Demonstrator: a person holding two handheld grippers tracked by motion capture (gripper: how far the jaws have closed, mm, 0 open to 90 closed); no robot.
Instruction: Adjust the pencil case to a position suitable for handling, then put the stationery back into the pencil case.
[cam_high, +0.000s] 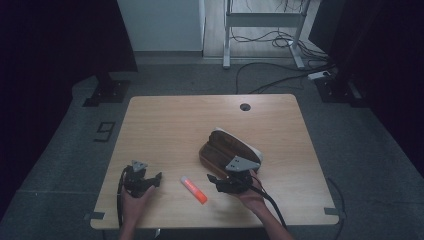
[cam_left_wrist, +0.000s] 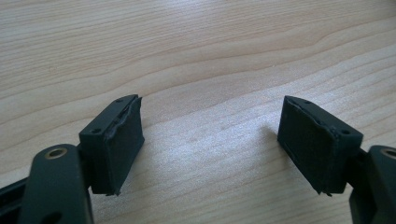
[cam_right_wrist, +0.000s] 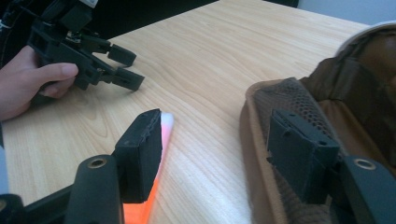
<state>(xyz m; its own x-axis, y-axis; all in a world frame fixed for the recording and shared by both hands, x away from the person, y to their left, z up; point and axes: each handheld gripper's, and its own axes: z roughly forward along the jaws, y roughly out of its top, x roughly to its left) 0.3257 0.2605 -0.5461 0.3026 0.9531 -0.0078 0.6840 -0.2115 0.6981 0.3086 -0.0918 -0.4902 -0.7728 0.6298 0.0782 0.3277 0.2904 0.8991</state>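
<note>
on the light wooden desk (cam_high: 165, 125), the orange marker with a white cap (cam_high: 193, 190) lies between the two grippers, long axis diagonal, just left of the right gripper (cam_high: 216, 181) and nearer to it. right jaws released, marker beside the left jaw. left gripper (cam_high: 156, 178) jaws released, grasping nothing. brown mesh-lined pencil case (cam_high: 227, 147) sits behind. dim room, grey floor.
</note>
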